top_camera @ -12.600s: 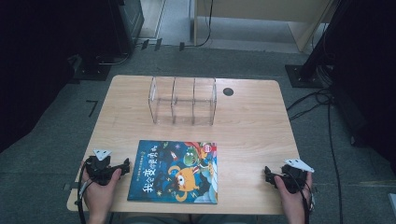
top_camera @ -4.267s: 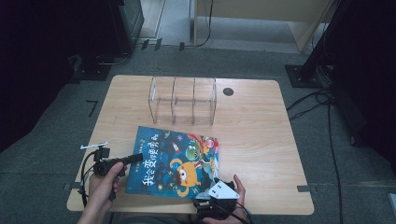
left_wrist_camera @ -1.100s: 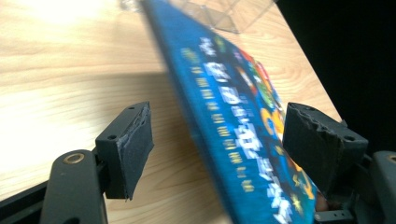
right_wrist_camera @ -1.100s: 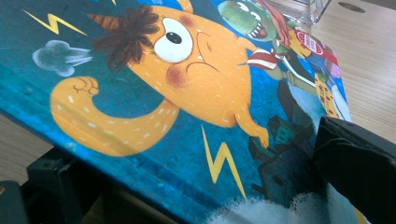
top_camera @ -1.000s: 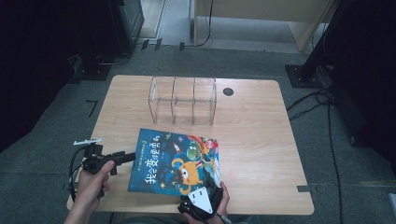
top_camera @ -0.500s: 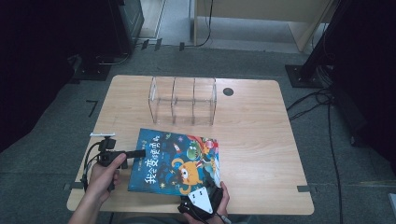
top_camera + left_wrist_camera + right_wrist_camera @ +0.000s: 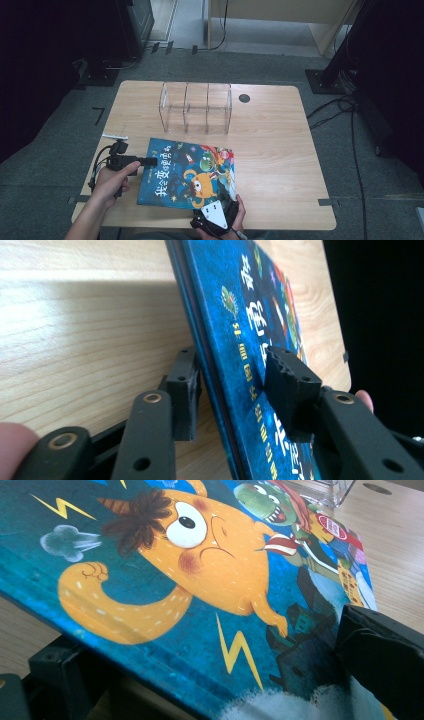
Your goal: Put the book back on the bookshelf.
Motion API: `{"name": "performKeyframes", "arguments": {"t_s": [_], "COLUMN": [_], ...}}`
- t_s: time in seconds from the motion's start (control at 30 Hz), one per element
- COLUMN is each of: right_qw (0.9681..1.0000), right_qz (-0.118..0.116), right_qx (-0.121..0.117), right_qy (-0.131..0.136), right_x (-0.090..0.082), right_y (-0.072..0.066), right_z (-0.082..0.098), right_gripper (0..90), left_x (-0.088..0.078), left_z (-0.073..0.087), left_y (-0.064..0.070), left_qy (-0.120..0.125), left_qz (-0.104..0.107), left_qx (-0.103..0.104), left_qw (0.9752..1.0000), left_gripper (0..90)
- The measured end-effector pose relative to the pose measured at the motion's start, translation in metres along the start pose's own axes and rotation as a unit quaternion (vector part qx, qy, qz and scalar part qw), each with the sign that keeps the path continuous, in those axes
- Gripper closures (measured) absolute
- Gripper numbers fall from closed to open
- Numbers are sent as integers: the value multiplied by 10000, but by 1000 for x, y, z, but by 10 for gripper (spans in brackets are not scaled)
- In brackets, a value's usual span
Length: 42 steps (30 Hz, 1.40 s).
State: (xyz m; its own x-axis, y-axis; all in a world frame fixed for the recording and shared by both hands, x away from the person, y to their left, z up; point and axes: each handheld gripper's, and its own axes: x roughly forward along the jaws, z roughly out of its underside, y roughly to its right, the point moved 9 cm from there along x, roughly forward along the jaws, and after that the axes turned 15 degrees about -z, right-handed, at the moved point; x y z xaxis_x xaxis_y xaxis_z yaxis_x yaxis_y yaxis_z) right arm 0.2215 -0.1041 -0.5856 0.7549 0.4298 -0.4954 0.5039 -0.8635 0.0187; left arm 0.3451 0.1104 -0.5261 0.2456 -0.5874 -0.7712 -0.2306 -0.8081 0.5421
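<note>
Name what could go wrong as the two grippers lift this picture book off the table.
1. The left gripper straddles the book's spine edge with a gap at one pad, its jaws just closing; lifting early could let that side drop.
2. The right gripper pinches only the near edge, so the cover may bend or slip.

A book (image 7: 187, 172) is lying near the tabletop's (image 7: 280, 150) front edge, left of centre. A rack (image 7: 196, 107) is standing behind it, toward the back edge. A hole (image 7: 244, 98) is sitting just right of the rack.
</note>
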Motion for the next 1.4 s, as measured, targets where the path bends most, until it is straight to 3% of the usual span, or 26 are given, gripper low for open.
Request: {"name": "performKeyframes", "arguments": {"t_s": [0.07,0.17,0.3,0.47,0.57,0.93,1.27,1.4], "right_qw": [10000,10000,10000,10000,10000,9998,9976,9972], "right_qz": [6,-20,-15,-18,-37,-137,-576,-678], "right_qx": [-3,19,27,30,83,176,388,298], "right_qy": [1,-4,2,3,40,9,20,63], "right_x": [0,0,0,0,-1,-3,-12,-18], "right_y": [0,0,1,1,1,2,0,-2], "right_z": [0,0,0,0,0,-2,-6,-11], "right_gripper": [3,3,3,2,2,2,10,10], "left_x": [0,-4,-4,-7,-9,-16,-24,-29], "left_z": [-3,-8,-9,-12,-13,-17,-25,-30], "left_y": [-1,0,-1,-1,1,10,20,24], "left_qy": [-18,-56,-326,-456,-439,-513,-580,-531], "left_qz": [-36,211,305,667,762,653,631,650], "left_qx": [-20,-85,50,-106,-164,-56,-149,-180], "left_qw": [10000,9997,9990,9967,9960,9965,9962,9963], "left_gripper": [611,666,678,720,740,747,775,785]}}
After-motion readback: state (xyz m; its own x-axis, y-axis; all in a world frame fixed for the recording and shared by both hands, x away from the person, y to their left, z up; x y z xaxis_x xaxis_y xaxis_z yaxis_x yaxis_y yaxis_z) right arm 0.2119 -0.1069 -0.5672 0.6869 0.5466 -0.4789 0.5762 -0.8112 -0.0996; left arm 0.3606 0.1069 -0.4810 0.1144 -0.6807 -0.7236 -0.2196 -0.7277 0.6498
